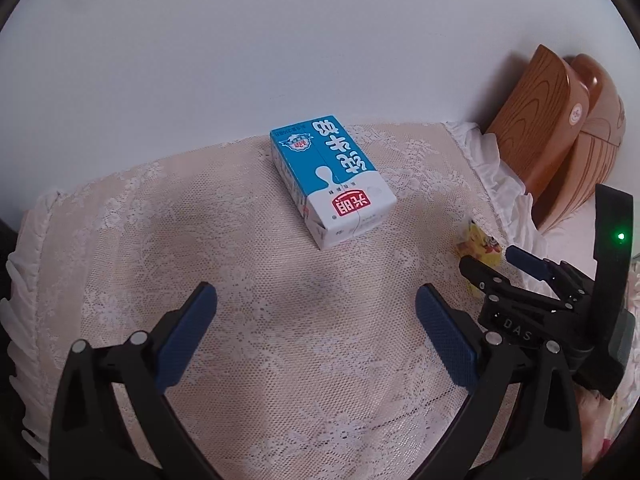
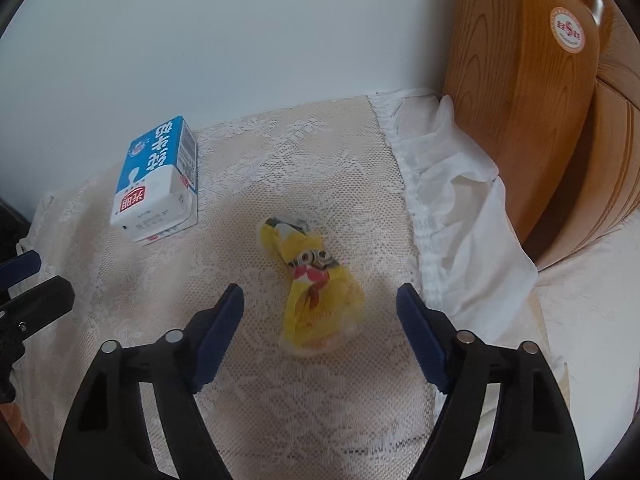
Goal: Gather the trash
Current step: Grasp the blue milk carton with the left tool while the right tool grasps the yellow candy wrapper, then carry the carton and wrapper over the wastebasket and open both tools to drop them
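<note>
Blue-white milk carton (image 1: 334,182) (red label, Chinese print, upside down) at 12 o'clock of left gripper (image 1: 316,312), jaws apart, empty. Right gripper (image 2: 320,312) jaws apart, yellow Minions wrapper (image 2: 316,292) between them, untouched; "DAS" is printed on its body.

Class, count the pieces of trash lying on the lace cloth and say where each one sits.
2. The milk carton lies flat on the far left near the wall; the yellow wrapper lies crumpled in front of the right gripper. Nothing else shows.

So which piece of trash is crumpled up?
The yellow wrapper, a scrunched cartoon-printed packet between the open right gripper fingers. The blue-and-white milk carton keeps its boxy shape.
</note>
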